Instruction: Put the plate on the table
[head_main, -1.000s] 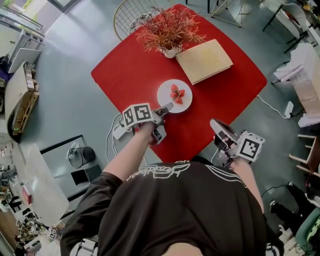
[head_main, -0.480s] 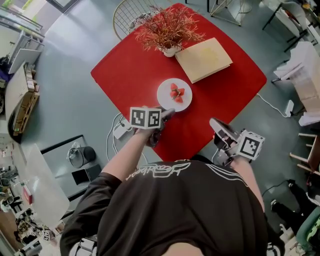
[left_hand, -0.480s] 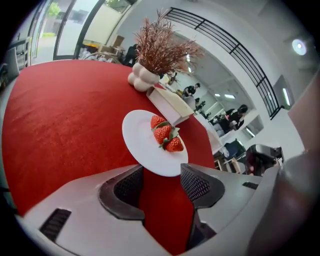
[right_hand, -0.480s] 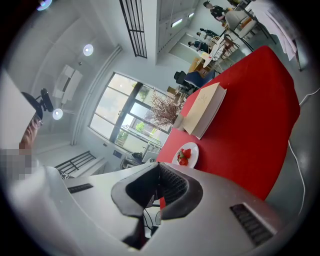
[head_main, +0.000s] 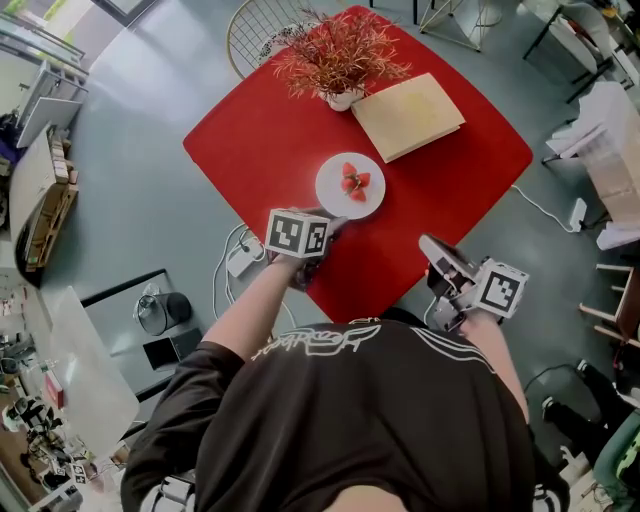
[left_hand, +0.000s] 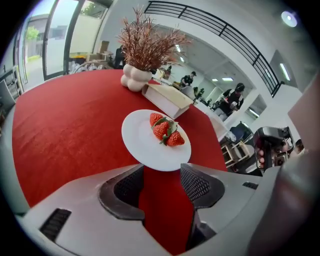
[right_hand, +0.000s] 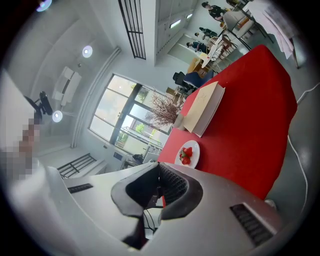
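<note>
A white plate (head_main: 350, 186) with strawberries (head_main: 351, 181) lies flat on the red table (head_main: 260, 140), near its front edge. My left gripper (head_main: 328, 226) is just short of the plate's near rim, open, with only red tablecloth between its fingers. In the left gripper view the plate (left_hand: 156, 142) lies just beyond the gripper (left_hand: 162, 176) and the pads do not touch it. My right gripper (head_main: 434, 247) hangs off the table's front right edge, shut and empty. In the right gripper view that gripper (right_hand: 159, 172) points at the distant plate (right_hand: 190, 154).
A potted red-leaved plant (head_main: 335, 55) and a pale closed book or box (head_main: 408, 120) stand at the table's far side. A wire chair (head_main: 255, 35) is behind the table. A white adapter with cables (head_main: 240, 262) lies on the floor by the table's left corner.
My left gripper has let go of the plate's rim, drawn back a little towards me and turned. The plate stays put on the table. The right gripper has barely moved.
</note>
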